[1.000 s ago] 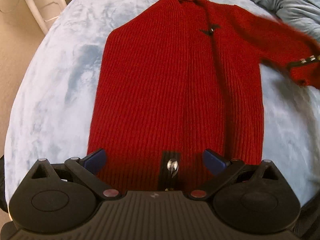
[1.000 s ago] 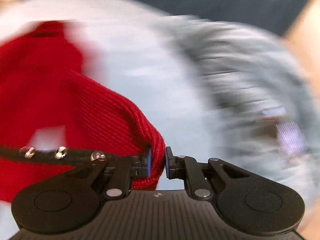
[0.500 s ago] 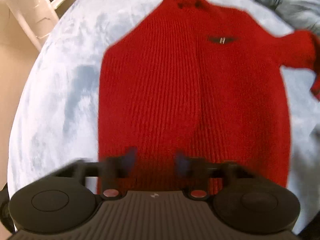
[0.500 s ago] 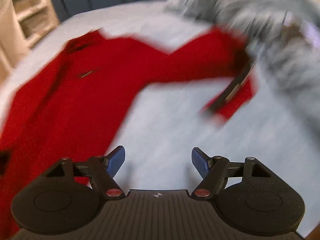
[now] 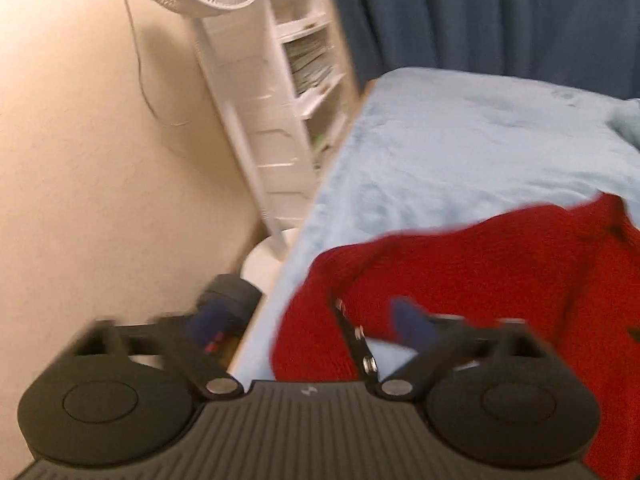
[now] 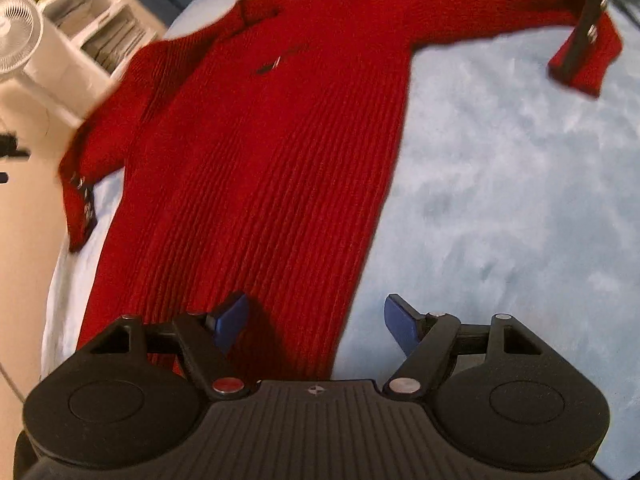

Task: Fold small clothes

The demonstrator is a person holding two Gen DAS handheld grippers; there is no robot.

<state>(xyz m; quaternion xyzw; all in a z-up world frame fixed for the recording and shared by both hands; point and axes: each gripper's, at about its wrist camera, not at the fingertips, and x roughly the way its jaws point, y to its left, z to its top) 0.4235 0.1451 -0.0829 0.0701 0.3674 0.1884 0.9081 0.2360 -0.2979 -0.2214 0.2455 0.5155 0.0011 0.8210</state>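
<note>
Red ribbed knit: the cardigan (image 6: 256, 152) lies flat on the pale blue bed (image 6: 500, 184), both sleeves spread out, nothing folded yet. The right tool (image 6: 316, 322) hangs wide and empty over the hem's near corner. The left tool (image 5: 308, 320), jaws just sprung wide, holds nothing, with the left cuff (image 5: 320, 320) between its fingers at the bed's edge. The risk is that this cuff slips off the side, dragging the sleeve floorward.

Soft even light (left view motion-blurred), fisheye-bent edges
</note>
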